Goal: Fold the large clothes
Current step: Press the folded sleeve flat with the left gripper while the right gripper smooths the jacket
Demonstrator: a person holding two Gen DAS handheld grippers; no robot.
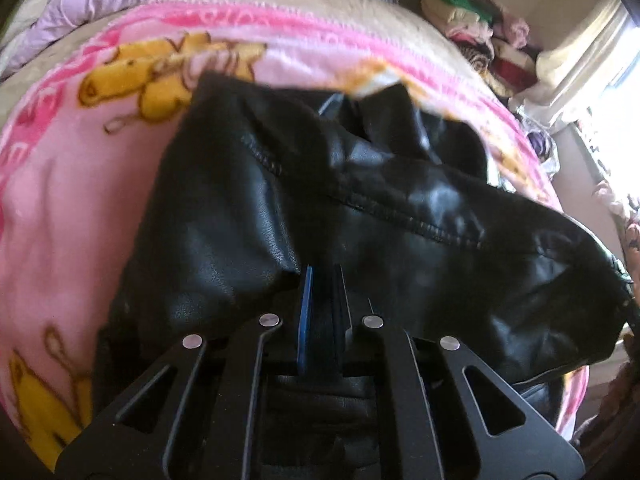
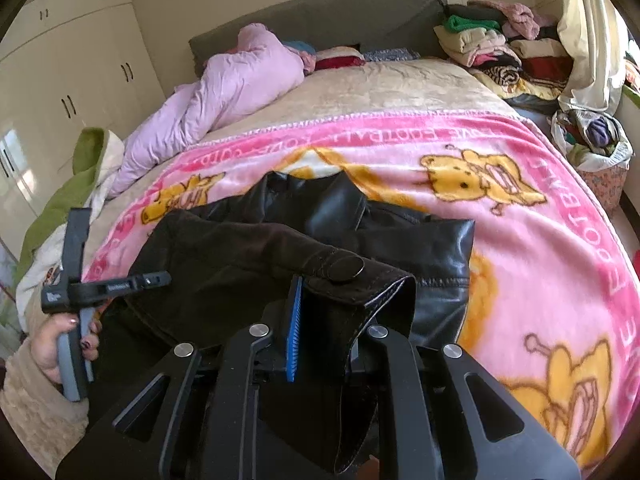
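Note:
A black leather jacket [image 1: 400,216] lies crumpled on the pink bear-print blanket [image 1: 60,200], in the middle of both wrist views. My left gripper [image 1: 323,276] points down into it, its blue pads [image 1: 306,312] nearly together, pinching a fold of the leather. From the right wrist view the left gripper [image 2: 162,278] sits at the jacket's left edge, held by a hand [image 2: 48,344] in a fluffy beige sleeve. My right gripper [image 2: 328,304] is shut on the sleeve cuff [image 2: 372,292], which is turned brown side out with a button tab. The cuff hides its right finger.
The blanket [image 2: 540,248] covers the near half of a beige bed. A lilac duvet [image 2: 224,92] lies at the back left. Folded clothes [image 2: 492,48] are stacked at the back right. A bag of clothes [image 2: 596,140] stands right of the bed, and a wardrobe [image 2: 80,80] stands left.

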